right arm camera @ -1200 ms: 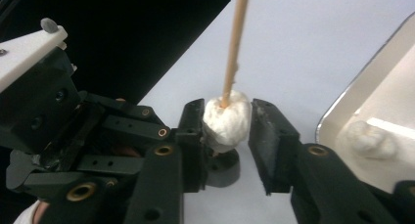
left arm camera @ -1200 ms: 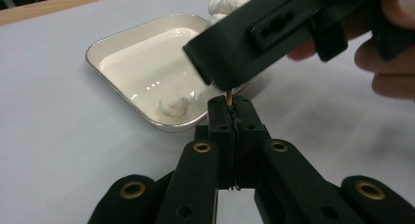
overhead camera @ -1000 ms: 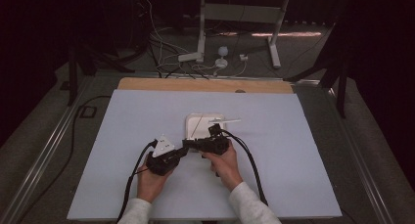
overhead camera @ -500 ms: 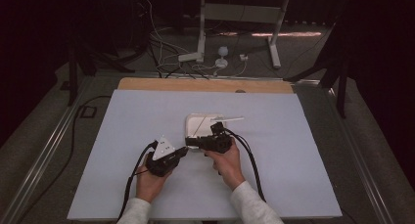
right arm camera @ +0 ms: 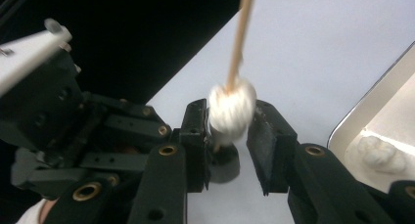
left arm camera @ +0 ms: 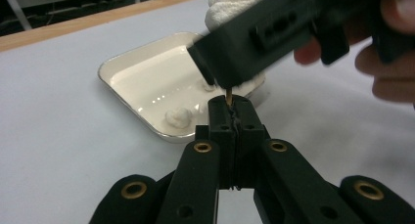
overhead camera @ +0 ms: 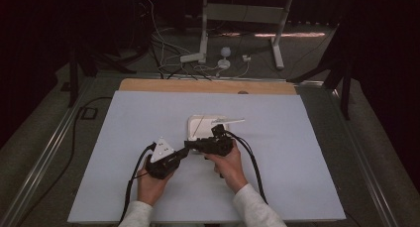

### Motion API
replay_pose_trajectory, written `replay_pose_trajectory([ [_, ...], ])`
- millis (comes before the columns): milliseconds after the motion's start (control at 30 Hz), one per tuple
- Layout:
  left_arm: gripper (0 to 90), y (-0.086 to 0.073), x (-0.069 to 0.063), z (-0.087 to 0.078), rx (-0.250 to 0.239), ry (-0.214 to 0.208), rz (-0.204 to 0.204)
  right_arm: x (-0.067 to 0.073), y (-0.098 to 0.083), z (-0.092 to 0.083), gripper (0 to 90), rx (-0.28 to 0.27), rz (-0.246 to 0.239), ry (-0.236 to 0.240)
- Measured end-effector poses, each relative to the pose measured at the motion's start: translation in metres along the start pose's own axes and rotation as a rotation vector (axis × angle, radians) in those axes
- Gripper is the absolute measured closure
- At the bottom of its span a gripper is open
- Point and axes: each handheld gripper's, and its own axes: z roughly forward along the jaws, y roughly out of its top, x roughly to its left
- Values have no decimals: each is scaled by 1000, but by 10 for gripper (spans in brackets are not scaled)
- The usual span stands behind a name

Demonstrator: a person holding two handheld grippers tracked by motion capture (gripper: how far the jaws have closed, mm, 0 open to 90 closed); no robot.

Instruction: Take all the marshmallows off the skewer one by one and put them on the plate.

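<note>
My left gripper (left arm camera: 229,106) is shut on the lower end of a thin wooden skewer (right arm camera: 240,43). A white marshmallow (right arm camera: 231,111) is threaded on that skewer. It sits between the jaws of my right gripper (right arm camera: 230,136), which have just been opening; a gap shows beside the right pad, so they stand open around it. In the high view the left gripper (overhead camera: 185,151) and right gripper (overhead camera: 192,144) meet tip to tip just in front of a white tray (overhead camera: 194,122). From the left gripper view the right gripper's body (left arm camera: 274,28) crosses above my jaws, with the marshmallow (left arm camera: 230,4) behind it.
The tray (left arm camera: 122,67) holds a few more marshmallows (left arm camera: 177,117) and stands on a pale blue-grey mat (overhead camera: 124,128). A wooden strip (overhead camera: 208,85) borders the mat's far edge. Cables and metal stand legs (overhead camera: 203,53) lie on the floor beyond.
</note>
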Motion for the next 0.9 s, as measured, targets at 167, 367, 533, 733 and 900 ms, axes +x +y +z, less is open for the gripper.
replay_pose_trajectory([
  [167,900,-1,2,0,-4,-1,-14,1,-3,4,804,-17,7,-3],
  [367,900,-2,3,-1,-26,0,-12,7,-1,2,827,-50,-2,-35],
  [533,900,-3,2,-1,-33,5,-9,8,1,0,828,-62,6,-46],
  [733,900,-2,3,-4,-41,16,-1,9,5,-3,829,-72,18,-41],
  [900,900,-3,2,-3,-31,21,3,8,6,-5,833,-96,28,-43],
])
